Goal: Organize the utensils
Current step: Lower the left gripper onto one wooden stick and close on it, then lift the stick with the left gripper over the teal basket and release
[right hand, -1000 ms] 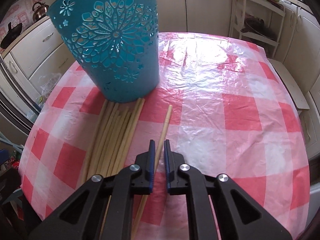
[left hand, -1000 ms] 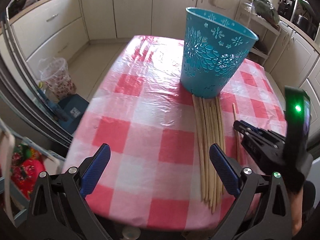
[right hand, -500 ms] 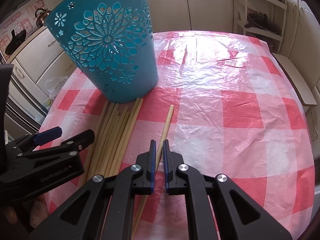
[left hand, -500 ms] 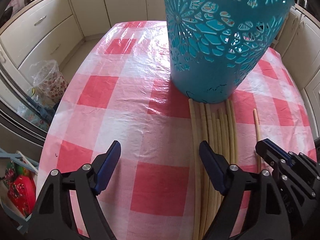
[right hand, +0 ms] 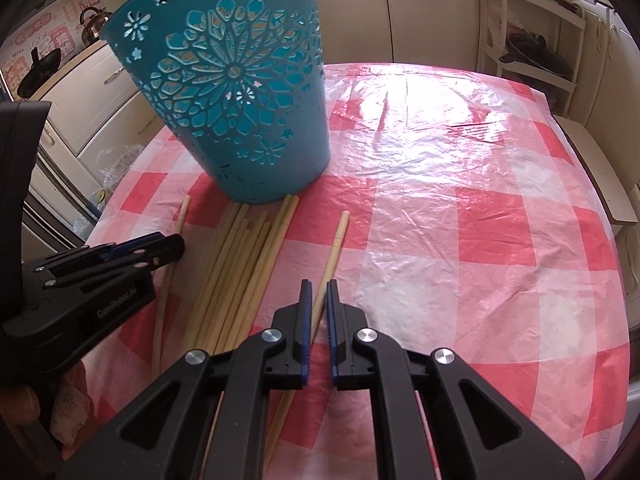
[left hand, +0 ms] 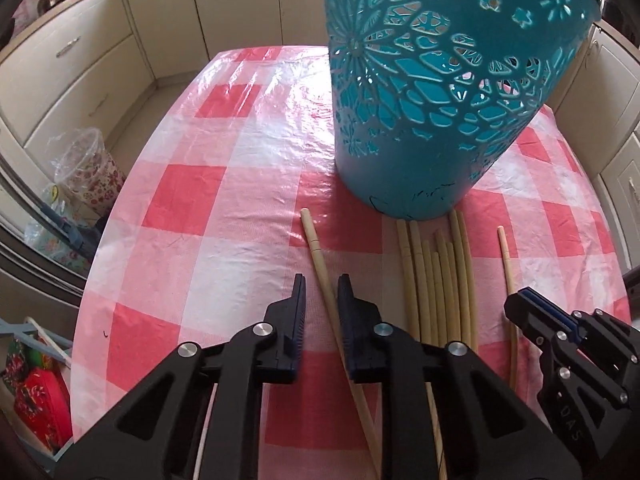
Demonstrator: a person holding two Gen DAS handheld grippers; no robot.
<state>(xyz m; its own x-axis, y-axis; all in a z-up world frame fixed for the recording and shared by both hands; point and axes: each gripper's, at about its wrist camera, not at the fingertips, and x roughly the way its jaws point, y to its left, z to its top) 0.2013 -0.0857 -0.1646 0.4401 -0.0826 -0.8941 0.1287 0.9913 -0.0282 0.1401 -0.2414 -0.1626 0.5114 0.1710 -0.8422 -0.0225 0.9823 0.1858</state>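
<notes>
A teal openwork basket point(left hand: 440, 100) point(right hand: 240, 120) stands upright on the checked tablecloth. A bundle of pale chopsticks point(left hand: 436, 280) point(right hand: 236, 272) lies in front of it. One chopstick point(left hand: 314, 240) point(right hand: 182, 216) lies slanted to the left of the bundle. My left gripper point(left hand: 322, 284) point(right hand: 176, 246) is closing around it; a gap still shows on its left side. Another single chopstick point(right hand: 338, 236) point(left hand: 505, 256) lies right of the bundle, and my right gripper point(right hand: 317, 286) point(left hand: 516, 308) is shut on it low over the cloth.
The red-and-white tablecloth point(left hand: 200, 200) covers a table with rounded edges. Cream kitchen cabinets point(left hand: 80, 80) surround it. A bag-lined bin point(left hand: 88, 176) stands on the floor to the left. A white shelf rack point(right hand: 532, 40) is at the back right.
My left gripper moved forward and down toward the basket, and its jaws went from wide to narrow around the leftmost chopstick, which now lies slanted apart from the bundle. The right gripper kept still.
</notes>
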